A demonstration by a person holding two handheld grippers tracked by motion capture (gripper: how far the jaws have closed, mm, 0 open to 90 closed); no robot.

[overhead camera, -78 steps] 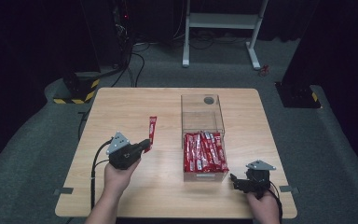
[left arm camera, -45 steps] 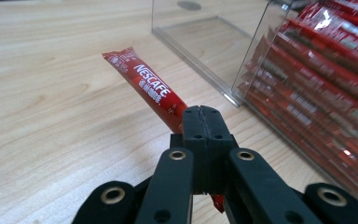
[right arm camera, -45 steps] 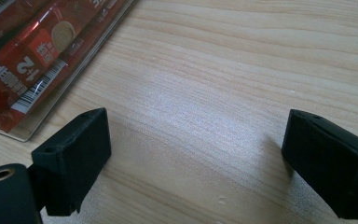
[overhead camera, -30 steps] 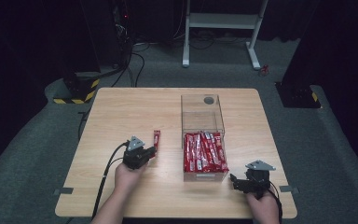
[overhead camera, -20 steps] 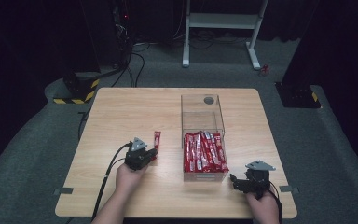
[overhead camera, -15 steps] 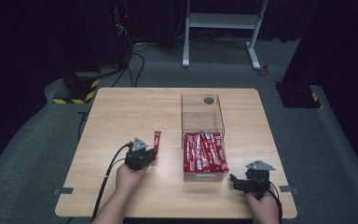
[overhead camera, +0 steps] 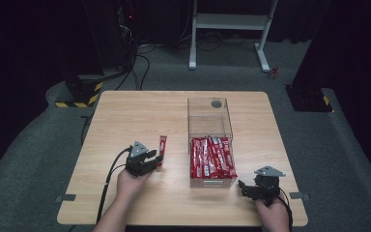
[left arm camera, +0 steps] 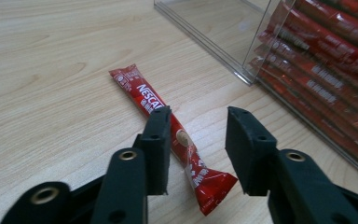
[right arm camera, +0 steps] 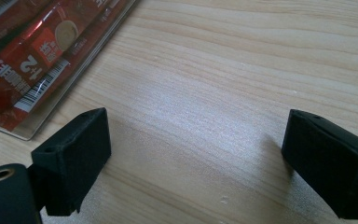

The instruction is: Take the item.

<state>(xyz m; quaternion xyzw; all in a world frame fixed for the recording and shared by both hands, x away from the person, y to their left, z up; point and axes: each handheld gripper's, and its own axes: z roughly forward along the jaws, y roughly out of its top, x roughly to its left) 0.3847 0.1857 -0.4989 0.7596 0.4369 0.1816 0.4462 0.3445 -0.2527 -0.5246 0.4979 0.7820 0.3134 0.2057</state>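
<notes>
Left gripper view: red coffee stick (left arm camera: 168,129) lies flat between the left gripper (left arm camera: 198,149)'s half-open jaws, ungripped. Right gripper (right arm camera: 196,163) rests low, wide open, empty.

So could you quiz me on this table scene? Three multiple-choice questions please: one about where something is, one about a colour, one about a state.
1. Where does the loose coffee stick sachet lie?
A. inside the clear box
B. on the table left of the clear box
C. on the floor

2. What colour are the sachets in the clear plastic box?
A. blue
B. green
C. red

3. How stands the left gripper?
A. open over the sachet
C. shut on the sachet
B. lying on its side

Answers:
1 B: in the high view it sits on bare wood beside the box.
2 C: the packed sachets are red.
3 A: its jaws stand apart on either side of the sachet, not squeezing it.
</notes>
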